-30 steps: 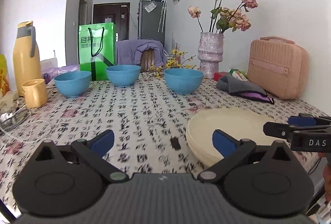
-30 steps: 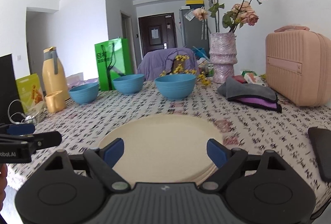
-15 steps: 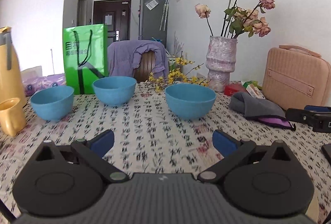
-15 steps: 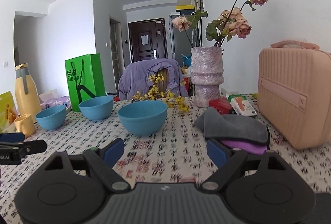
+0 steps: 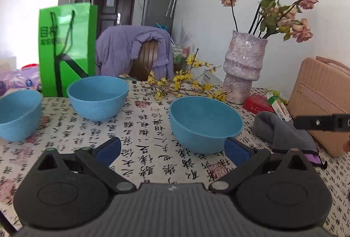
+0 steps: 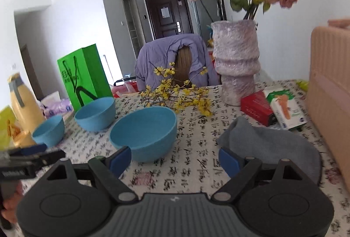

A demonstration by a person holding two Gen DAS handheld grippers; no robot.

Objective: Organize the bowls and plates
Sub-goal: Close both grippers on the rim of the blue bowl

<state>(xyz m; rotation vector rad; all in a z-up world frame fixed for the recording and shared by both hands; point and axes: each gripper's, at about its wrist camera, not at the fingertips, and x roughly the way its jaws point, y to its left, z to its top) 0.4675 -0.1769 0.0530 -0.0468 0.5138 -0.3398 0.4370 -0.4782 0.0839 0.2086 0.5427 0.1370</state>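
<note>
Three round blue bowls sit empty on the calligraphy-print tablecloth: nearest blue bowl, middle blue bowl further left, leftmost blue bowl. A textured lilac vase holds dried roses at far right. Left gripper and right gripper both have fingers apart, empty, bare cloth between them. The cream plates seen a second ago are out of view; bowls loom closer

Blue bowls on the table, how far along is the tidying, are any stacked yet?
None stacked: the near bowl, middle bowl and far bowl sit apart on the tablecloth. Nothing is in hand; the left gripper and right gripper are open and empty, facing the near bowl. All the stacking is left. No plates show now.
</note>
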